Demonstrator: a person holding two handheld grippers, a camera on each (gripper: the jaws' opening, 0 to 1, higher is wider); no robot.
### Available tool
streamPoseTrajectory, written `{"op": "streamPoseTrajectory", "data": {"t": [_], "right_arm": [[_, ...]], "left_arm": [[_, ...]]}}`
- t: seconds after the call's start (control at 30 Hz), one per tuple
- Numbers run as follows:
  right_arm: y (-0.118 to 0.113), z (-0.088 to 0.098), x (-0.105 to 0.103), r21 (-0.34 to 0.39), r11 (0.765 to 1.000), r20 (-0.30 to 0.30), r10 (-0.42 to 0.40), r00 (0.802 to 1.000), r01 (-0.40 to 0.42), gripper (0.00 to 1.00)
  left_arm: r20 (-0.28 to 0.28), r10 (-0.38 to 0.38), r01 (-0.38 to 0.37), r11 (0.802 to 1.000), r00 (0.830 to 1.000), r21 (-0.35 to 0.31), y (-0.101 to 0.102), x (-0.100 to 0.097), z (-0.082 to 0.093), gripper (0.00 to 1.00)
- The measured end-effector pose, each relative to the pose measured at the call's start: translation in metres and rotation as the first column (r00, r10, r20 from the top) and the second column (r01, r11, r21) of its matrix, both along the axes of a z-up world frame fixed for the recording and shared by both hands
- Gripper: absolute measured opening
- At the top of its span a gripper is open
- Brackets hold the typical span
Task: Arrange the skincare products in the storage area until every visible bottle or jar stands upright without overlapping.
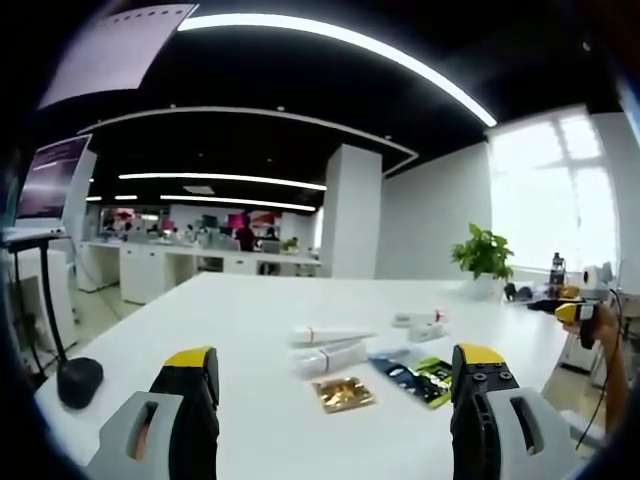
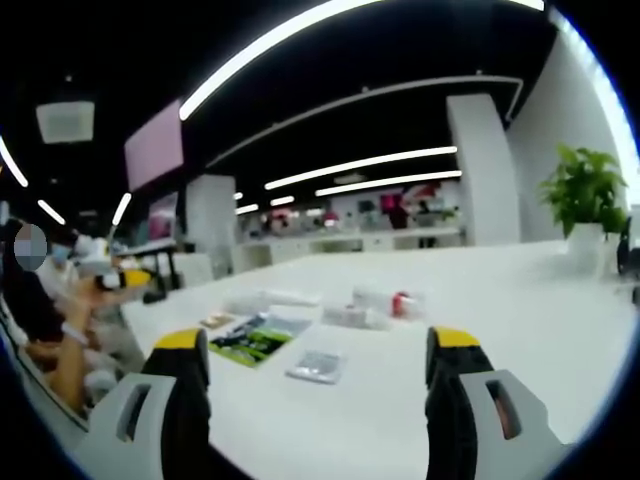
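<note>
From my remote station, the left tongs (image 1: 335, 385) stand wide apart with nothing between them; their yellow-tipped black jaws rise over the near edge of the white counter (image 1: 240, 310). The right tongs (image 2: 318, 365) are likewise spread wide and hold nothing.

In the left gripper view, two white tubes (image 1: 328, 346) lie on their sides near the counter's middle, one just behind the other. A glossy gold sachet (image 1: 343, 393) lies flat in front of them, and a dark blue-and-green flat packet (image 1: 414, 378) lies just beside it. A small white container with a red spot (image 1: 422, 321) lies farther back; I cannot resolve its shape. A black microphone base (image 1: 78, 380) sits at the counter's left edge, and a potted plant (image 1: 483, 257) stands at the far end.

In the right gripper view, the products read blurred: a green-and-dark packet (image 2: 252, 338), a grey sachet (image 2: 315, 366), and pale items with a red cap (image 2: 403, 303) behind them. A person's arm (image 2: 75, 350) is cut off at the left.
</note>
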State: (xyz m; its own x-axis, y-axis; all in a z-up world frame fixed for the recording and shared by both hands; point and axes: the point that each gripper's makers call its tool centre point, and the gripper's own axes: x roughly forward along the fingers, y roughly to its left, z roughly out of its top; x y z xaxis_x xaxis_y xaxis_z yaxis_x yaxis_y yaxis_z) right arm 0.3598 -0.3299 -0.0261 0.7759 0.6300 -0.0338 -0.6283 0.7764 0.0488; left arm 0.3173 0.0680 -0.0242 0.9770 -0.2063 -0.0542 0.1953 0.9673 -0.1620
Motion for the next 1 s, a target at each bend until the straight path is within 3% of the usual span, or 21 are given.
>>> {"op": "streamPoseTrajectory", "data": {"t": [1.0], "right_arm": [[-0.0024, 0.0037, -0.0017, 0.007, 1.0, 0.006, -0.003, 1.0, 0.003, 0.88]], "left_arm": [[0.007, 0.018, -0.018, 1.0, 1.0, -0.014, 0.0075, -0.0029, 0.0018, 0.99]]}}
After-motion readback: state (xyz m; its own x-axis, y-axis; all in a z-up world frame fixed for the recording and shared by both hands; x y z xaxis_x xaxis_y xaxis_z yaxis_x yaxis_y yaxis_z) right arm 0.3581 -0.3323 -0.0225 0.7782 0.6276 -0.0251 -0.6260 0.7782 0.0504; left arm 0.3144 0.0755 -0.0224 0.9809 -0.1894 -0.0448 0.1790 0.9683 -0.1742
